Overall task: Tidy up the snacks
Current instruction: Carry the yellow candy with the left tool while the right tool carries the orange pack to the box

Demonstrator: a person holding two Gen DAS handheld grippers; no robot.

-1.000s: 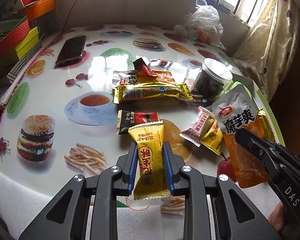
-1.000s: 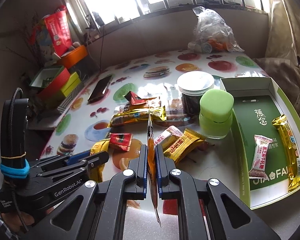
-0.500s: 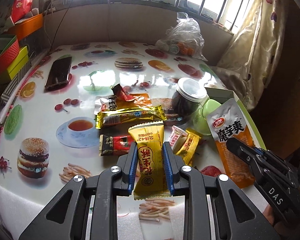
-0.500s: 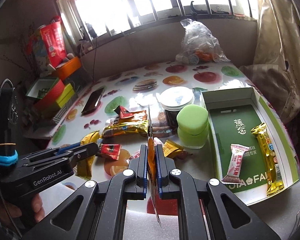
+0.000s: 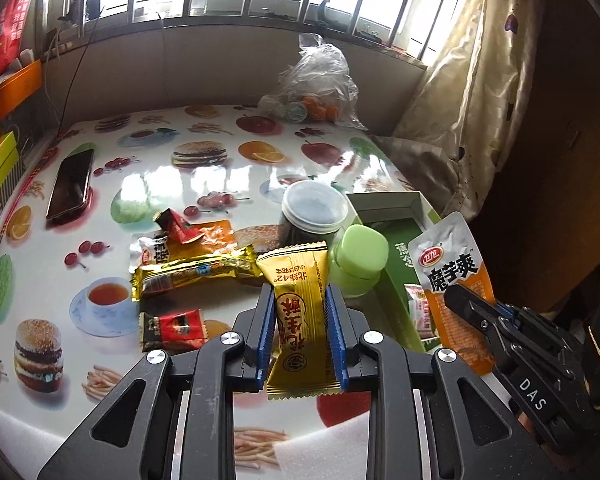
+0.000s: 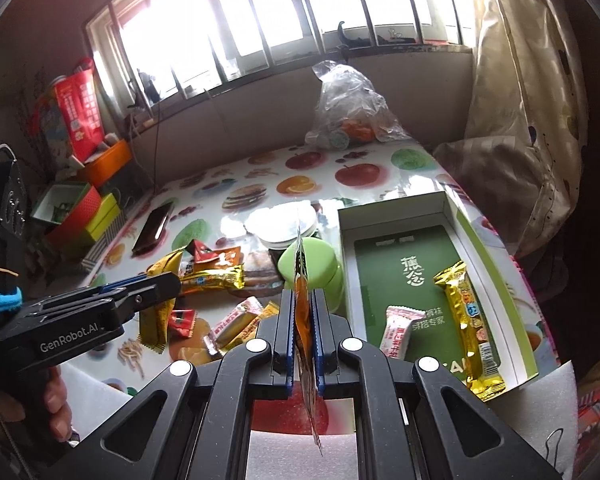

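My left gripper (image 5: 300,300) is shut on a yellow snack packet (image 5: 298,320) and holds it above the table. It also shows in the right wrist view (image 6: 156,284). My right gripper (image 6: 302,300) is shut on an orange-and-white konjac pouch (image 6: 303,320), seen edge-on; the pouch's face shows in the left wrist view (image 5: 454,276). A green box (image 6: 496,280) at the right holds a gold bar (image 6: 466,312) and a pink packet (image 6: 398,330). Loose snacks lie on the table: a gold bar (image 5: 192,272), a red-black packet (image 5: 172,326), several more behind.
A dark jar with a clear lid (image 5: 314,212) and a green-lidded jar (image 5: 358,258) stand left of the box. A phone (image 5: 70,188) lies at the left. A plastic bag (image 5: 320,84) sits at the back. Coloured boxes (image 6: 80,216) stack at the table's left edge.
Both grippers have risen and drawn back from the table with their packets still held. The left one has shifted right toward the green box.
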